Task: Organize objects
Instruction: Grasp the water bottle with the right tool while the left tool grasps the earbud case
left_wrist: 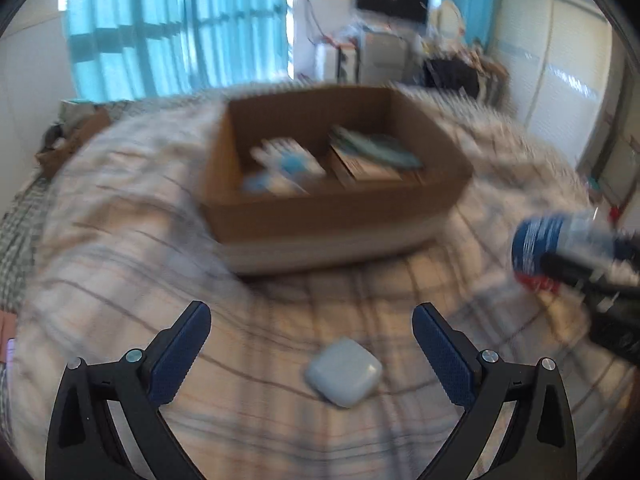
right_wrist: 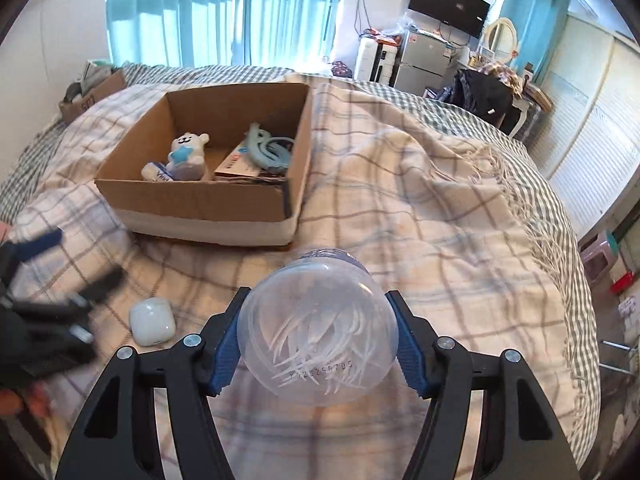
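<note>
left wrist view is smeared, so the stuff inside the cardboard box (right_wrist: 208, 200) only reads from my right side: a white bear toy (right_wrist: 188, 152), a small white pack, blue-grey straps (right_wrist: 268, 148) on a booklet. my right gripper (right_wrist: 316, 344) is clamped on a clear plastic bottle (right_wrist: 316, 328), bottom facing the lens, just off the box's near edge. left gripper (left_wrist: 312, 356) is spread wide over a white earbud case (left_wrist: 344, 372) lying on the plaid blanket (right_wrist: 440, 220), pads not touching it.

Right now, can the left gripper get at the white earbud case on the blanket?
Probably yes. The left gripper is open, with the white earbud case lying on the blanket between its fingers and nothing over it.
</note>
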Tool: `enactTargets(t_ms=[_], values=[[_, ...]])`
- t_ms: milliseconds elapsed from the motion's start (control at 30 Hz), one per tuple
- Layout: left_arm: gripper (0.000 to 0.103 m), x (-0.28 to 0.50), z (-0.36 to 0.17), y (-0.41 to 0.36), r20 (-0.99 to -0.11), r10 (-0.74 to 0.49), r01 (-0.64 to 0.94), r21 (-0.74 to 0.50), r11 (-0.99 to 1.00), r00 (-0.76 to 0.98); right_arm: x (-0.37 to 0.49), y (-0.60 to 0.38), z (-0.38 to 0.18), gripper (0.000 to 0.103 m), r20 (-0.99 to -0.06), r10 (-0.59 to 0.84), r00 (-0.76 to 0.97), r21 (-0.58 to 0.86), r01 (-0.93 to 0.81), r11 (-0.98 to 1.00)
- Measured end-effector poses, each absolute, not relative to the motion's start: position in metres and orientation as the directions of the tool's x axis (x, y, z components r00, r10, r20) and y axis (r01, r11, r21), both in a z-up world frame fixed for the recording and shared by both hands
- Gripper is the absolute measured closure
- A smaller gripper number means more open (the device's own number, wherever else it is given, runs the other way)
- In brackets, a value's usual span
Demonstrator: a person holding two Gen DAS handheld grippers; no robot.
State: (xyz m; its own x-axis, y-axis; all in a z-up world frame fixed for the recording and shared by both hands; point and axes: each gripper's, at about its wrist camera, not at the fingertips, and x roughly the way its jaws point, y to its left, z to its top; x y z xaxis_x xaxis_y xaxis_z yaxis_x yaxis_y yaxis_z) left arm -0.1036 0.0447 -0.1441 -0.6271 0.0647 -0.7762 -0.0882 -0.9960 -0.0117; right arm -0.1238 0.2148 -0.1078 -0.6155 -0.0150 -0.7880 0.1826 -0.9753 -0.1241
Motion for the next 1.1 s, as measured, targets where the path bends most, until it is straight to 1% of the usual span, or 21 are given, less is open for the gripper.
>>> enactTargets(t_ms=[67, 133, 200, 233, 300, 333, 367, 400, 433, 467, 533, 633, 767, 833, 1000, 1100], values=[[0.003, -0.107, -0.165, 0.056, -0.813, 0.063, -0.086, -0.016, -0.996, -0.579, -0.123, 0.222, -0.113, 0.038, -0.791, -0.029, -0.611, -0.107, 0.186, -0.977], [0.004, -0.110, -0.184, 0.067, -0.843, 0.040, -0.108, 0.022, -0.994, -0.537, -0.125, 0.224, -0.120, 0.038, -0.797, -0.054, -0.602, -0.079, 0.193, -0.978], [0.004, -0.113, -0.201, 0.076, -0.868, -0.009, -0.124, 0.081, -0.989, -0.497, -0.127, 0.225, -0.127, 0.038, -0.808, -0.070, -0.586, -0.057, 0.196, -0.979], [0.007, -0.115, -0.209, 0.078, -0.883, -0.023, -0.135, 0.098, -0.986, -0.469, -0.126, 0.225, -0.129, 0.039, -0.809, -0.079, -0.582, -0.047, 0.197, -0.979], [0.009, -0.119, -0.218, 0.077, -0.896, -0.015, -0.134, 0.083, -0.987, -0.443, -0.125, 0.225, -0.129, 0.039, -0.807, -0.092, -0.583, -0.031, 0.198, -0.980], [0.012, -0.120, -0.220, 0.076, -0.900, -0.011, -0.128, 0.074, -0.989, -0.436, -0.124, 0.226, -0.130, 0.039, -0.807, -0.097, -0.583, -0.025, 0.197, -0.980], [0.015, -0.120, -0.221, 0.077, -0.904, -0.004, -0.134, 0.068, -0.989, -0.428, -0.123, 0.227, -0.131, 0.039, -0.807, -0.100, -0.581, -0.020, 0.196, -0.981], [0.029, -0.119, -0.221, 0.079, -0.907, 0.015, -0.155, 0.056, -0.986, -0.421, -0.122, 0.228, -0.131, 0.039, -0.809, -0.104, -0.579, -0.012, 0.193, -0.981], [0.039, -0.117, -0.221, 0.083, -0.910, 0.038, -0.184, 0.042, -0.982, -0.414, -0.122, 0.228, -0.132, 0.039, -0.810, -0.105, -0.577, -0.010, 0.191, -0.981], [0.044, -0.113, -0.220, 0.085, -0.911, 0.051, -0.205, 0.037, -0.978, -0.410, -0.121, 0.227, -0.132, 0.039, -0.810, -0.108, -0.576, -0.005, 0.191, -0.982], [0.045, -0.106, -0.217, 0.088, -0.909, 0.052, -0.220, 0.044, -0.975, -0.414, -0.117, 0.228, -0.130, 0.039, -0.809, -0.126, -0.574, 0.014, 0.194, -0.981], [0.045, -0.100, -0.211, 0.084, -0.909, 0.064, -0.205, 0.023, -0.979, -0.412, -0.112, 0.228, -0.128, 0.039, -0.806, -0.139, -0.576, 0.032, 0.192, -0.981], [0.045, -0.087, -0.193, 0.072, -0.896, 0.126, -0.170, -0.058, -0.984, -0.426, -0.105, 0.224, -0.123, 0.039, -0.797, -0.162, -0.581, 0.044, 0.213, -0.976], [0.045, -0.081, -0.181, 0.065, -0.881, 0.153, -0.149, -0.095, -0.984, -0.448, -0.103, 0.221, -0.121, 0.039, -0.794, -0.170, -0.583, 0.044, 0.224, -0.974], [0.045, -0.078, -0.140, 0.053, -0.830, 0.141, -0.123, -0.088, -0.988, -0.539, -0.099, 0.212, -0.108, 0.040, -0.771, -0.201, -0.604, 0.052, 0.256, -0.965], [0.045, -0.090, -0.119, 0.048, -0.803, 0.159, -0.105, -0.120, -0.987, -0.574, -0.100, 0.208, -0.094, 0.040, -0.750, -0.214, -0.626, 0.051, 0.268, -0.962]])
